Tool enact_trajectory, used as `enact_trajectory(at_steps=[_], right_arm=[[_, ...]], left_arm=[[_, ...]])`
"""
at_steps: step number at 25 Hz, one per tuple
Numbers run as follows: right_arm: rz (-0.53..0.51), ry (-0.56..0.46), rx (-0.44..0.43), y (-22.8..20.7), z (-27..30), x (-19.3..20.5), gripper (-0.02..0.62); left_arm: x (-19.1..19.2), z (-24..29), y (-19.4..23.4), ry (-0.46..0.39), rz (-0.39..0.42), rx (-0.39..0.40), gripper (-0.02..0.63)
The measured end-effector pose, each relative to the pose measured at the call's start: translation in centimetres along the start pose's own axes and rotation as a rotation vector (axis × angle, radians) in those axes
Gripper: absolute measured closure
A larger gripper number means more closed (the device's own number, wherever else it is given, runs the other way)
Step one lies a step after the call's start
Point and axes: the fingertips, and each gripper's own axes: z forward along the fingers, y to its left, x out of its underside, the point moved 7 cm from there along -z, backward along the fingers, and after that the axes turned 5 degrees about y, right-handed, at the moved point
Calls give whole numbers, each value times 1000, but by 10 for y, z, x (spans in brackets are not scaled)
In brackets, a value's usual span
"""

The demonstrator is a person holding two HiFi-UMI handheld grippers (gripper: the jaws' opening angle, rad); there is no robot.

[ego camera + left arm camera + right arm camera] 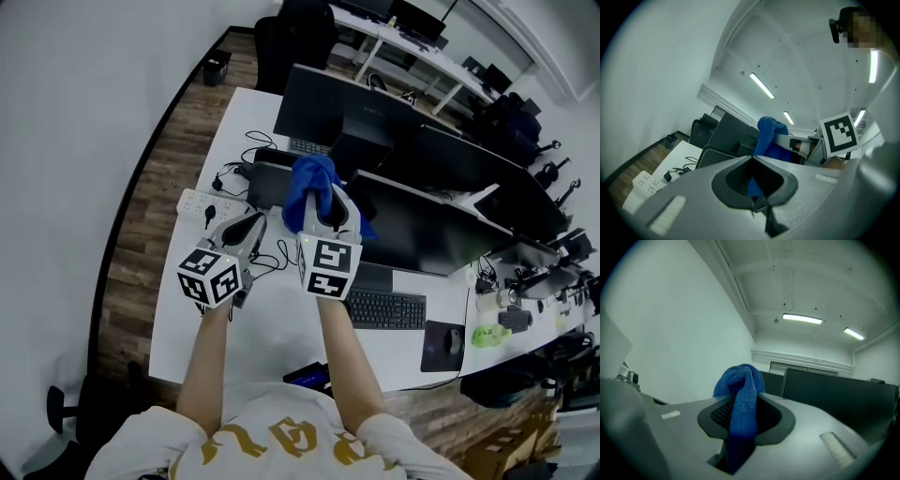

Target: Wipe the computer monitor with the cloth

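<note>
While the cloth (312, 178) sits bunched in the right gripper (323, 199), the wiping itself looks not yet begun; this reads as the carry toward the screen. The right gripper view shows its jaws pinched tight on a fold of the blue cloth, with the loose bulk standing up past the tips. The left gripper (249, 225) hangs just to the left of it over the desk (272, 314). Its jaws are pressed together with nothing between them; the blue seen past them is the cloth in the other gripper.

In the head view the cloth lies over the left end of the nearest computer monitor (417, 230), which stands behind the keyboard (386, 309). Whether cloth and screen are touching I cannot tell from there. The right gripper view shows dark panels beyond the cloth and to its right, so I judge them near but apart.

The next move calls for turning the bunched end to face the dark screen, pressing it on lightly, then sweeping rightward along the panel. The grip wants to stay firm so the fold does not slip out
</note>
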Motion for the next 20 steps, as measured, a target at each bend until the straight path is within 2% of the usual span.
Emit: enact_trajectory(at_steps=[20], right_arm=[[104,91,-15,15,2,53,485]], left_arm=[[12,7,15,34,-26,-13,606]])
